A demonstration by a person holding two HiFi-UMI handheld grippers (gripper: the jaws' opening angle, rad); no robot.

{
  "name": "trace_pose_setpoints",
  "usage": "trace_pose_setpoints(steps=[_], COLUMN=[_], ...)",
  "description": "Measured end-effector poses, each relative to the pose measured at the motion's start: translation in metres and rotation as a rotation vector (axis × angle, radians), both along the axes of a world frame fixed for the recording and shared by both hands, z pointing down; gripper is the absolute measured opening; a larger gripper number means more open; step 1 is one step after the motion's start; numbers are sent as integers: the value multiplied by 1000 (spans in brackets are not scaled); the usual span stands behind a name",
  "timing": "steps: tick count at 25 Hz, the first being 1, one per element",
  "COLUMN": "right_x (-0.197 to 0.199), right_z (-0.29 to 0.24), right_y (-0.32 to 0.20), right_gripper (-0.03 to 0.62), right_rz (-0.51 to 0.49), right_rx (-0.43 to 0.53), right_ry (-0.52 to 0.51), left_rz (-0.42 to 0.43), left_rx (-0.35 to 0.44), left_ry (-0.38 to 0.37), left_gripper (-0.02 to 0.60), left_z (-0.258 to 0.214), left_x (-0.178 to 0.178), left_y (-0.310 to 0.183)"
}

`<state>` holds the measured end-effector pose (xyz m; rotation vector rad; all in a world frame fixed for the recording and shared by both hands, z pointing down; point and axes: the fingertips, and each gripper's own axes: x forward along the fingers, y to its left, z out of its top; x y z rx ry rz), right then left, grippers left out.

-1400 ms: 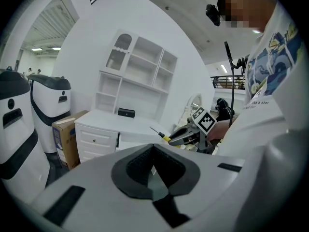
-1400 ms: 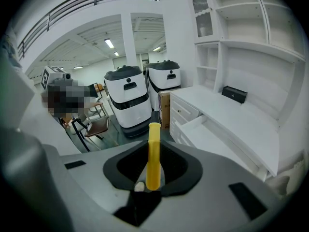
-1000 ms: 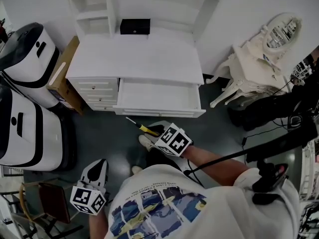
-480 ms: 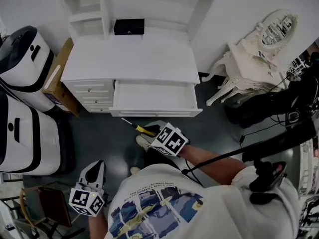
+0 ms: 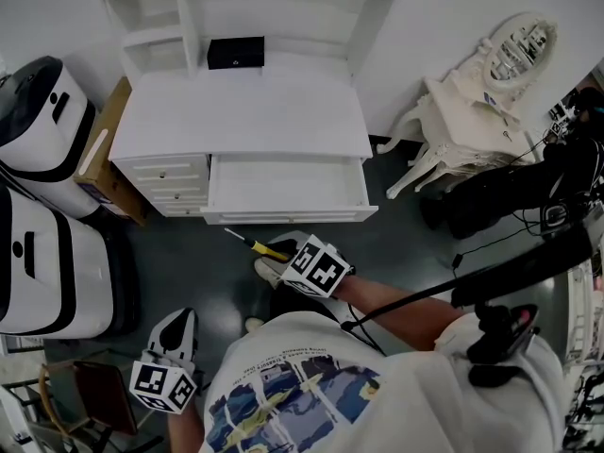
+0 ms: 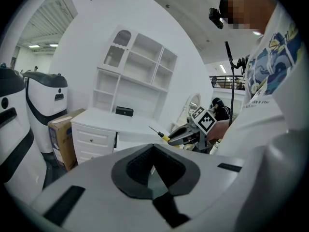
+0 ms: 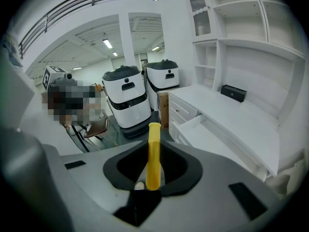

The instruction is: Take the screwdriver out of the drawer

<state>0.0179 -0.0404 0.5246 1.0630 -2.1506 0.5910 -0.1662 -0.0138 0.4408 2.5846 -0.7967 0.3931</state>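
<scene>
A screwdriver [image 5: 261, 245] with a yellow handle and a thin steel shaft is clamped in my right gripper [image 5: 286, 252], which is shut on the handle. It hangs above the dark floor, just in front of the open white drawer [image 5: 288, 217] of the desk [image 5: 241, 116]. In the right gripper view the yellow handle [image 7: 154, 153] stands up between the jaws. My left gripper [image 5: 179, 321] hovers low at the left, away from the desk, its jaws shut with nothing in them. The left gripper view shows the right gripper [image 6: 186, 135] and the screwdriver [image 6: 161, 136] ahead.
A black box [image 5: 236, 52] sits at the back of the desk top. Two white and black machines [image 5: 42, 121] and a cardboard box [image 5: 99, 163] stand to the left. An ornate white table [image 5: 472, 111] and dark cables are at the right. A brown chair [image 5: 90, 380] is near the left gripper.
Only the head view has drifted, so the desk sits a little further left in the picture. Both grippers and the screwdriver hold their places.
</scene>
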Motion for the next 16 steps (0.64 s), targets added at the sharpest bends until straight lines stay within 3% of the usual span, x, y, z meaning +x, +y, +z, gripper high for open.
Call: trace_pose_setpoints(steps=[16], right_x=[15], right_z=[7], right_y=[-9], right_gripper=[97], right_rz=[25], right_rx=[-13], right_ry=[-19], left_rz=[17], left_rx=[-13], left_ry=[-7], left_gripper=[14], left_z=[2], left_x=[16], left_y=[-11])
